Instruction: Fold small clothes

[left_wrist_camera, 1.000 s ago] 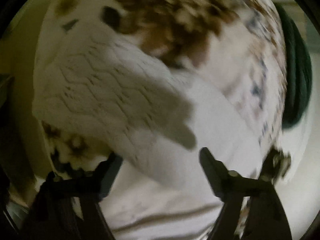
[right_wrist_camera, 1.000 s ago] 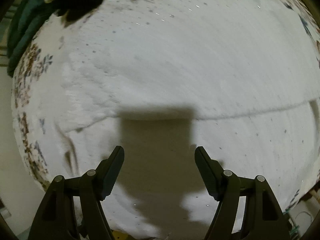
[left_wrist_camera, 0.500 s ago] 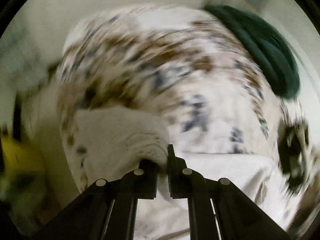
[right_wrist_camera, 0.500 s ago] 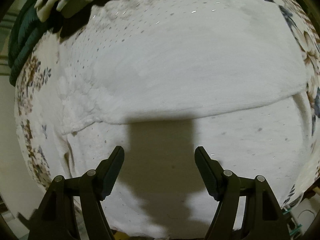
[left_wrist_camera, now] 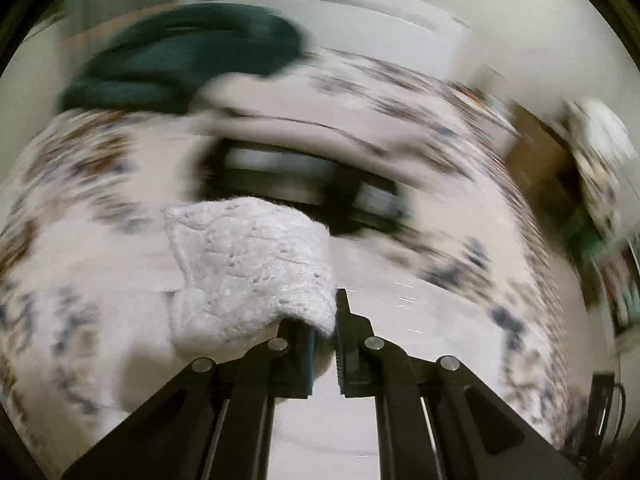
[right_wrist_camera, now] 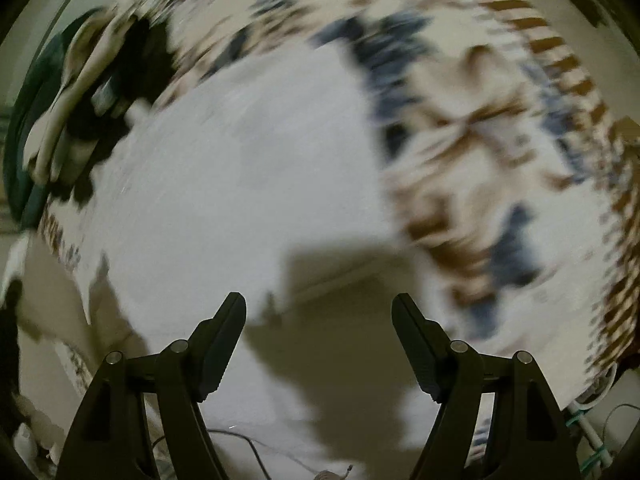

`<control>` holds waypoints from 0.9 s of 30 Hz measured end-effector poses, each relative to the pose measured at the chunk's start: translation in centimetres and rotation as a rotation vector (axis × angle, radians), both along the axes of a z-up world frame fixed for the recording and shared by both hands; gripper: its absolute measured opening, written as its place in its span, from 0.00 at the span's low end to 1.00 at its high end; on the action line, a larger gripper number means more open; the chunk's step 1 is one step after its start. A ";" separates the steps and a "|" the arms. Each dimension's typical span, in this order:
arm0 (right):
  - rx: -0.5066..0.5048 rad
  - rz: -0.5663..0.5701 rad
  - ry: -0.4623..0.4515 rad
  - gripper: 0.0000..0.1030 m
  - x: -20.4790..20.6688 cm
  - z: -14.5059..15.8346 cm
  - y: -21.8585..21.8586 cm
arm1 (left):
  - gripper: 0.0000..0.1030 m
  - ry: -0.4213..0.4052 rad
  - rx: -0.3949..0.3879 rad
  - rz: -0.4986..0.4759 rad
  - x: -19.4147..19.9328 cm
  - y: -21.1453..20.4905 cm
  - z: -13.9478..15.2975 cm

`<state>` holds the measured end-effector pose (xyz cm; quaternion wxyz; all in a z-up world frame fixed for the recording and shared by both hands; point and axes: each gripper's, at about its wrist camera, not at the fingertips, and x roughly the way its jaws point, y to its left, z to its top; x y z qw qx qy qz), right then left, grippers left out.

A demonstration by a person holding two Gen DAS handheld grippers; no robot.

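Now the left gripper [left_wrist_camera: 322, 322] is almost fully closed, and it pinches a corner of the white knitted garment [left_wrist_camera: 256, 264] between its 2 fingers. 1 second ago these jaws stood wide apart over the flat cloth; half a second ago they had closed on it, and now the pinched part hangs up in front of the camera, lifted off the flowered bedcover [left_wrist_camera: 460, 216]. The background is strongly blurred, so I judge that this hand is carrying the corner across, and the fold has begun.

The right gripper [right_wrist_camera: 318, 340] is wide open and holds nothing. Earlier it hovered over the middle of the white garment [right_wrist_camera: 240, 184]; now its view has turned, more of the bedcover [right_wrist_camera: 500, 160] shows at the right, and the cloth lies flat below it, near the lower edge of the bed. It probably goes away or looks for another edge.

A dark green cloth [left_wrist_camera: 184, 60] lies at the far edge of the bedcover. No brand, label or writing can be read.
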<state>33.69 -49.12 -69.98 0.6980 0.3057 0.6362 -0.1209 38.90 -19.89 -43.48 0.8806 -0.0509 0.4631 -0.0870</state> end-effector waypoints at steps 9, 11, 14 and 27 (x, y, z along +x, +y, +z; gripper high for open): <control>0.027 -0.061 0.028 0.75 -1.3 -0.6 -8.8 | 0.20 0.109 0.126 -0.182 -3.0 -10.5 -4.7; 0.058 -0.064 -0.001 0.75 -1.0 0.2 -9.4 | 0.42 0.115 0.130 -0.154 -3.6 -8.6 -4.6; 0.129 -0.063 -0.051 0.75 -0.1 1.4 -9.8 | 0.81 0.100 0.163 -0.085 -3.7 -4.5 -4.3; -0.003 0.423 -0.174 0.89 11.1 3.1 11.4 | 0.85 0.173 0.337 0.373 -3.3 14.3 -6.7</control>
